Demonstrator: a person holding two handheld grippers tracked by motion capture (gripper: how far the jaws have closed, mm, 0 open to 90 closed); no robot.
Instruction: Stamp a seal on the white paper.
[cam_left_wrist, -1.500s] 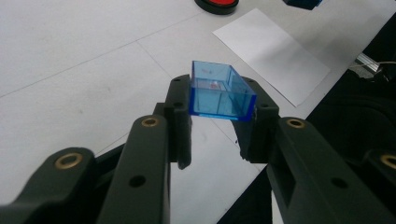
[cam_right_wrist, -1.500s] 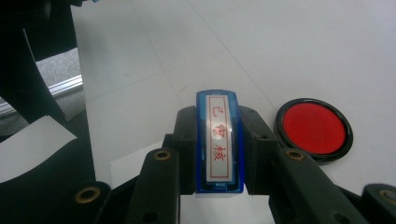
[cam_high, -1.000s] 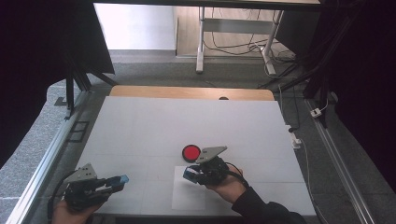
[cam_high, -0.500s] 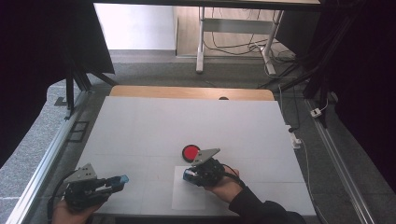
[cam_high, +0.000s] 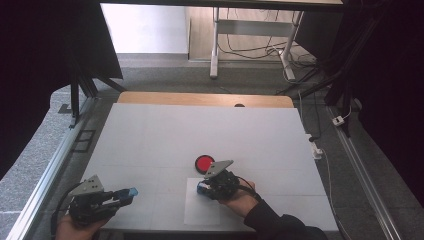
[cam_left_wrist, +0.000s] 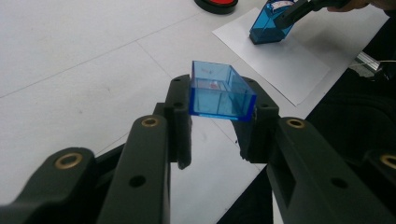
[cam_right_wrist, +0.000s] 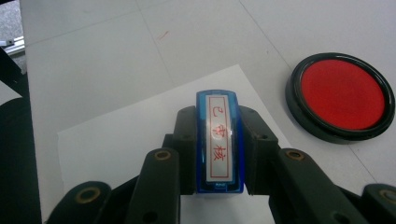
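Blue stamp (cam_right_wrist: 219, 142) base hidden, ink pad (cam_left_wrist: 216, 3) cropped

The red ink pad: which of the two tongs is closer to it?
Right. The right tongs hold a blue stamp over the paper, just in front of the ink pad. The left tongs hold the blue cap far off at the table's near-left corner.

Clear blue stamp (cam_right_wrist: 219, 144) with a white label and red characters, matching blue cap (cam_left_wrist: 221, 91), red ink pad (cam_right_wrist: 341, 97) in a black rim, white paper (cam_high: 201, 210).
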